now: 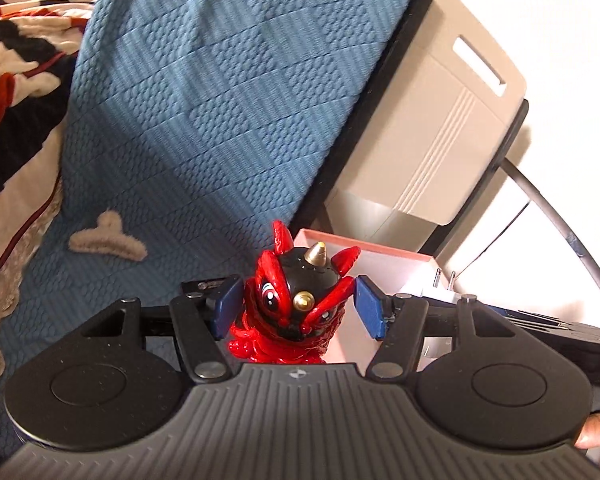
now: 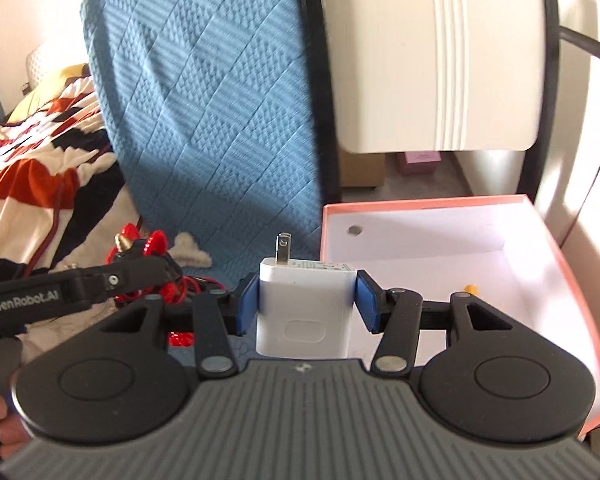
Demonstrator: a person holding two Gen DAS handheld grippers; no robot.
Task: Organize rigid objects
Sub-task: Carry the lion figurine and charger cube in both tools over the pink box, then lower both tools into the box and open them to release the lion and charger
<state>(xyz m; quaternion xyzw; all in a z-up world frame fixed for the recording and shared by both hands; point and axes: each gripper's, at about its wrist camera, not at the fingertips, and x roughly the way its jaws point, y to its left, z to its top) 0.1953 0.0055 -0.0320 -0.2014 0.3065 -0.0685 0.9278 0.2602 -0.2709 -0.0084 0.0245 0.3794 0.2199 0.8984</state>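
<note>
So, two things are being held at once. The left gripper (image 1: 296, 306) is closed on a red and black toy (image 1: 296, 300): its horned head sits between the blue pads (image 1: 370, 308), with the left pad pressed to it and the right pad looking just beside it, so full contact on that side can't be confirmed. Ahead of those jaws and to their right, a corner of the pink box (image 1: 380, 250) can be seen, and a beige hair clip (image 1: 108, 240) is lying ahead to the left on the blue cover (image 1: 204, 100).

The right gripper (image 2: 306, 302) is clamped on a white charger (image 2: 304, 308), prongs pointing away from the jaws. The box (image 2: 580, 300) is sitting open just right of those jaws, and the toy (image 2: 140, 248) is seen off to their left in the other gripper.
</note>
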